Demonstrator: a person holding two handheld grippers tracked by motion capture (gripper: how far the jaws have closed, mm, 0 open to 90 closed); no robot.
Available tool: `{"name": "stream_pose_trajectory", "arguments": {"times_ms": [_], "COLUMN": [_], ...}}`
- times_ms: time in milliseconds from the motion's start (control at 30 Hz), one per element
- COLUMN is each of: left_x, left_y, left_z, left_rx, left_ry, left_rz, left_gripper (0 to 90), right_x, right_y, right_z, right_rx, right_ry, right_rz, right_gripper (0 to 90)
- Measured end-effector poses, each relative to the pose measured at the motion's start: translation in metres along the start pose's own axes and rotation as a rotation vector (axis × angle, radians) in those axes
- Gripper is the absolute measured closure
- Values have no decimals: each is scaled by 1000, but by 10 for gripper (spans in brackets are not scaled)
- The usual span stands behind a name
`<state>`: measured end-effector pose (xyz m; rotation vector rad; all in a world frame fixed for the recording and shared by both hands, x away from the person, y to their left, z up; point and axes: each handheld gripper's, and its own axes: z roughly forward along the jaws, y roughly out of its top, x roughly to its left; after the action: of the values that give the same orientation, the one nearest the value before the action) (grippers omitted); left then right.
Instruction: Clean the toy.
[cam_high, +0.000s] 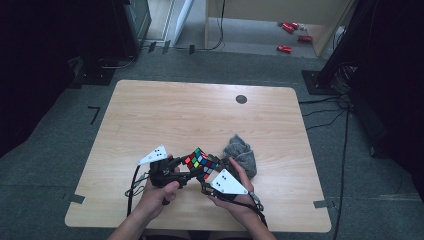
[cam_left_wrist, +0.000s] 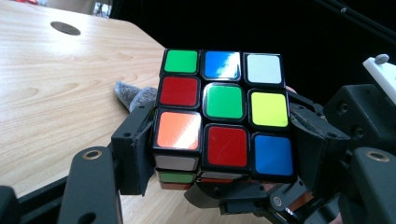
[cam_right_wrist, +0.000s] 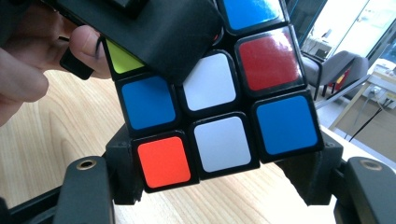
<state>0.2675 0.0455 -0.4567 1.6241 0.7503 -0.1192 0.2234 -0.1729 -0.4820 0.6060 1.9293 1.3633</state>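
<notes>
A scrambled Rubik's cube (cam_high: 200, 162) is held above the near part of the wooden table (cam_high: 200, 115), between both hand-held grippers. My left gripper (cam_high: 192, 172) comes in from the left. In the left gripper view its pads press the cube (cam_left_wrist: 224, 114) at the lowest layer, left gripper (cam_left_wrist: 224, 163) shut on it. My right gripper (cam_high: 207, 174) reaches in from the right, under a white three-cornered plate. In the right gripper view the cube (cam_right_wrist: 219, 116) sits between the pads of the right gripper (cam_right_wrist: 219, 172), which touch its bottom layer. A black jaw of the other gripper crosses the cube's top corner there.
A crumpled grey cloth (cam_high: 241, 155) lies on the table just right of the cube and behind it, also seen as a grey cloth (cam_left_wrist: 137, 95) past the left jaw. A dark round hole (cam_high: 241, 99) sits near the far edge. Cables trail toward the near edge.
</notes>
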Motion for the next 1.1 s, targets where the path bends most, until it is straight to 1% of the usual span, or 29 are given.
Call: {"name": "stream_pose_trajectory", "arguments": {"times_ms": [133, 200, 267, 333, 367, 433, 500, 600, 700, 767, 833, 900, 967, 1033, 1100], "left_x": [1, 2, 2, 0, 0, 0, -1, 1, 3, 4, 5, 6, 7, 8, 10], "left_y": [0, 0, 1, 2, 2, 3, 3, 4, 5, 4, 4, 4, 5, 6, 8], "left_z": [-1, -1, -3, -4, -5, -5, -5, -5, -6, -6, -6, -7, -8, -10, -13], "left_rx": [4, 5, 5, 4, 7, 7, 14, 19, 17, 22, 29, 33, 27, 14, 5], "left_ry": [17, 22, 24, 20, 19, 16, 27, 18, 15, 13, 2, 3, 6, 6, 8], "left_rz": [26, 39, 55, 65, 74, 71, 68, 45, 33, 39, 45, 60, 69, 61, 64], "left_gripper": [317, 297, 299, 323, 326, 328, 342, 343, 343, 341, 334, 323, 307, 290, 275], "right_x": [0, 0, 0, 0, 0, 0, 2, 4, 5, 5, 4, 3, 2, -2, -8], "right_y": [1, 1, 1, 1, 1, 2, 4, 7, 8, 8, 9, 9, 9, 10, 9], "right_z": [0, 0, 0, 0, 0, -1, -2, -4, -6, -6, -6, -6, -5, -6, -7], "right_rx": [35, 45, 47, 41, 38, 27, 17, 3, -1, 7, 16, 28, 37, 46, 50], "right_ry": [10, 18, 20, 22, 24, 16, 11, 4, 18, 25, 38, 47, 48, 36, 33], "right_rz": [6, 25, 41, 61, 61, 38, 14, -21, -21, -18, -14, -10, 13, 60, 127], "right_gripper": [329, 329, 327, 323, 319, 295, 260, 264, 327, 339, 341, 342, 342, 342, 342]}}
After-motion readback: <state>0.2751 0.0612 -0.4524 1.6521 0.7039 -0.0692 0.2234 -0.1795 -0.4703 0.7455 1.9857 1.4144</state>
